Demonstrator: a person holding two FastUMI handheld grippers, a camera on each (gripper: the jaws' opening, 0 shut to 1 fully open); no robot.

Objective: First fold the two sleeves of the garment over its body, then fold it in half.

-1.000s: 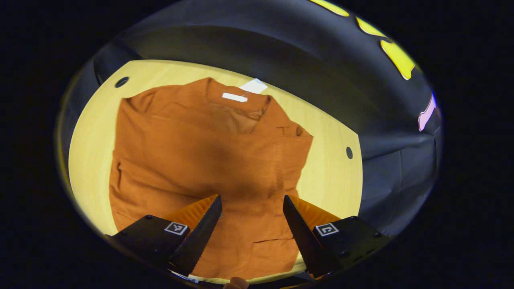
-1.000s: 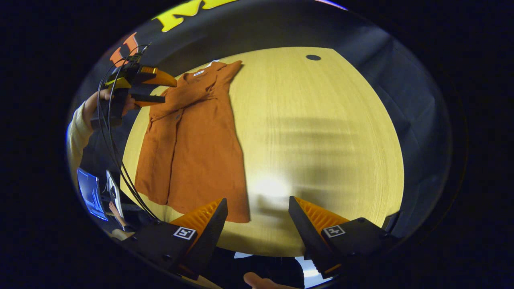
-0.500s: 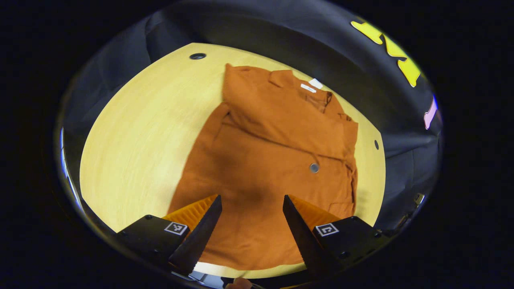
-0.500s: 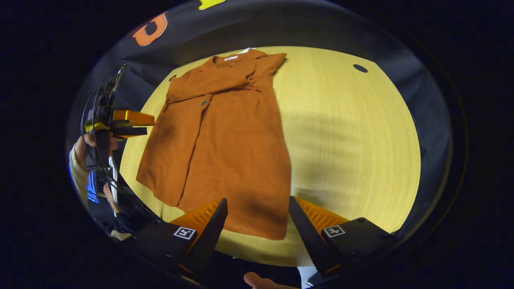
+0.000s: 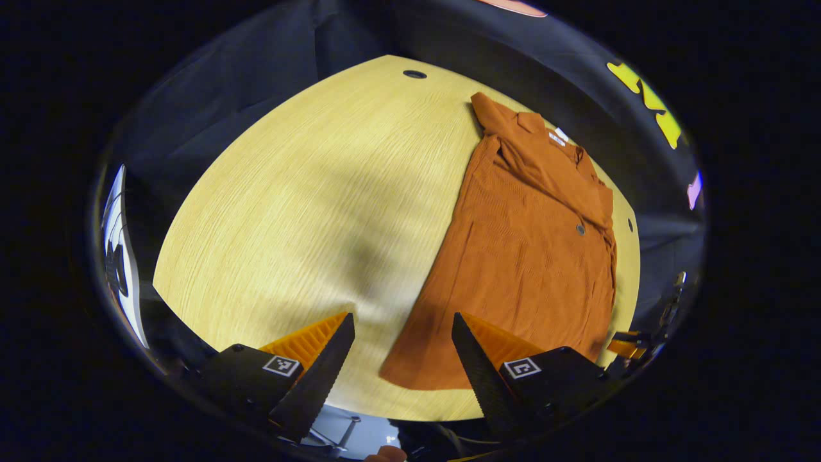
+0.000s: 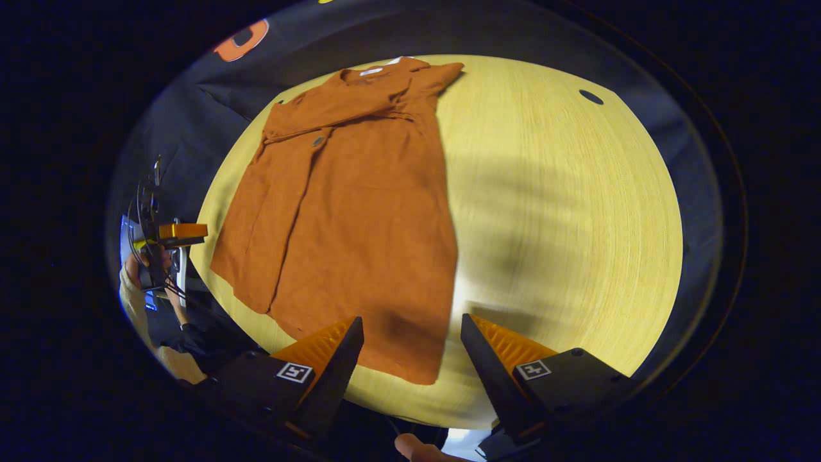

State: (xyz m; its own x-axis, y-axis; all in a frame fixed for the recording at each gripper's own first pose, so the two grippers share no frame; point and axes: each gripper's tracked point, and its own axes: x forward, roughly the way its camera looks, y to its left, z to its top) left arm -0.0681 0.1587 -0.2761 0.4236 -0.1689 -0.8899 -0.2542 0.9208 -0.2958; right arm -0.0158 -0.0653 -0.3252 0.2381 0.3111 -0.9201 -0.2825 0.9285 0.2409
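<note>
Tongs, left (image 5: pixel 402 359): jaws spread wide, holding nothing, poised above the near edge of the tabletop (image 5: pixel 288 212) beside the hem. Tongs, right (image 6: pixel 410 362): likewise wide and empty, hanging over the bottom hem. Left tongs also seen far off at the tabletop's edge in the right gripper view (image 6: pixel 181 231), gripped by a hand (image 6: pixel 138 273). Garment (image 6: pixel 346 212): one rust-orange buttoned shirt, spread flat on the wooden tabletop, collar toward the far edge, hem at the near edge; both sleeves appear already laid across the chest below the collar. Remaining step, judged: the fold in half. Risks: pinching only the top layer of the hem would leave the back panel behind; uneven lifting by the two tongs could skew the fold; dragging the cloth upward could pull the folded sleeves loose.
</note>
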